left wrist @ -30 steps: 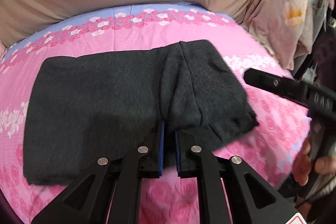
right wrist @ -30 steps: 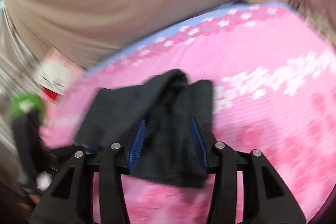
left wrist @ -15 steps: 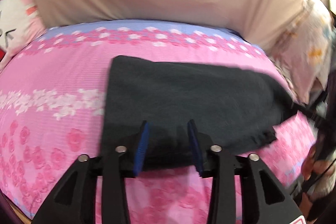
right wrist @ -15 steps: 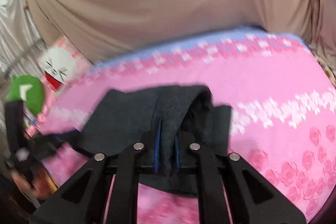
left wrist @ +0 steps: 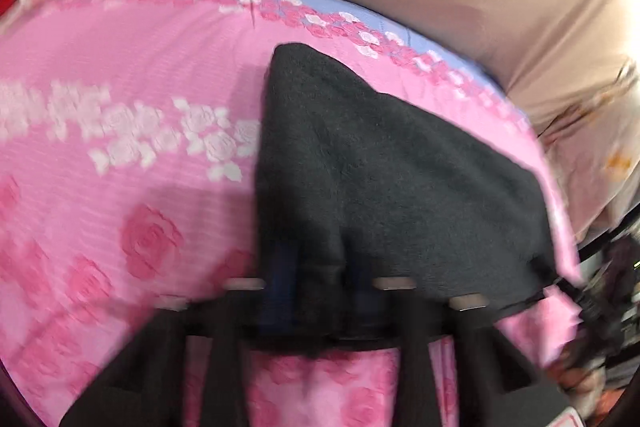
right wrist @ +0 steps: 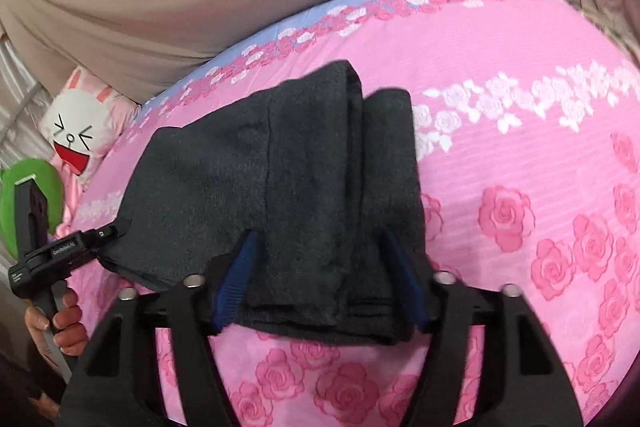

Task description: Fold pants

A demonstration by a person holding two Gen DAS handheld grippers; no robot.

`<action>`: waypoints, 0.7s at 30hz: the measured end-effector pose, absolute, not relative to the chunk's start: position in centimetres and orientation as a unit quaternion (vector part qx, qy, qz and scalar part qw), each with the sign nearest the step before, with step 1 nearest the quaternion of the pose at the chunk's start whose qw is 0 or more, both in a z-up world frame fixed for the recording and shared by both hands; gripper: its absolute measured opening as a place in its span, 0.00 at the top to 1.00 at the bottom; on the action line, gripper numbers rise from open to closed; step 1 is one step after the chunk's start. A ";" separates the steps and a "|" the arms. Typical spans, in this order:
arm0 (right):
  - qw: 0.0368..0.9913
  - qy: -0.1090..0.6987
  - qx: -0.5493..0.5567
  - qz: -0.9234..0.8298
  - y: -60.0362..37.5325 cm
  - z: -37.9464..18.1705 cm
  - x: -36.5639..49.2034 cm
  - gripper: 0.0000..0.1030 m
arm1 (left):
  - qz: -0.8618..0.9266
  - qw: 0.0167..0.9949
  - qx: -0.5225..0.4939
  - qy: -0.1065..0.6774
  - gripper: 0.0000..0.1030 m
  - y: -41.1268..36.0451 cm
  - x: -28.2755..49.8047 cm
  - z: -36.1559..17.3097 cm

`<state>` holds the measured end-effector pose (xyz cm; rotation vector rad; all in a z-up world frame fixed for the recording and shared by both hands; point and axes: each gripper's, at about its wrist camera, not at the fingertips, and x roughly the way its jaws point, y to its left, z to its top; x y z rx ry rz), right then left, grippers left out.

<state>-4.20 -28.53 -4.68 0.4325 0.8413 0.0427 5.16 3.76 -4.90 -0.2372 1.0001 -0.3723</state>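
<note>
Right wrist view shows the folded dark pants on the pink bedspread, their near end between the spread fingers of the right gripper, while the left gripper touches their far-left edge, its grip too blurred to tell.

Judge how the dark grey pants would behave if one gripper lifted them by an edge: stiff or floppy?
Probably floppy: the pants lie in soft, rounded folds and sag over the pink bedsheet. The thick, fuzzy-looking fabric suggests fair grip, not slipperiness. Lifted by one edge, the stacked layers would likely slide apart and unfold.
</note>
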 end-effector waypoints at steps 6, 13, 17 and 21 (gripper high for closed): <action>0.920 0.361 0.151 0.010 -26.9 1.1 -6.4 0.87 | -0.185 0.873 -0.110 0.437 0.93 5.5 3.6 0.3; 0.901 0.398 0.158 -0.077 -28.8 -3.1 -6.9 0.46 | -0.151 0.856 -0.080 0.488 0.67 4.5 3.9 -3.3; 0.906 0.378 0.173 -0.076 -29.9 -1.6 -7.8 0.11 | -0.125 0.879 -0.122 0.443 0.12 6.3 3.0 -1.9; 0.867 0.415 0.277 -0.001 -31.0 -5.0 -6.2 0.11 | -0.139 0.858 -0.137 0.476 0.12 5.6 4.2 -3.4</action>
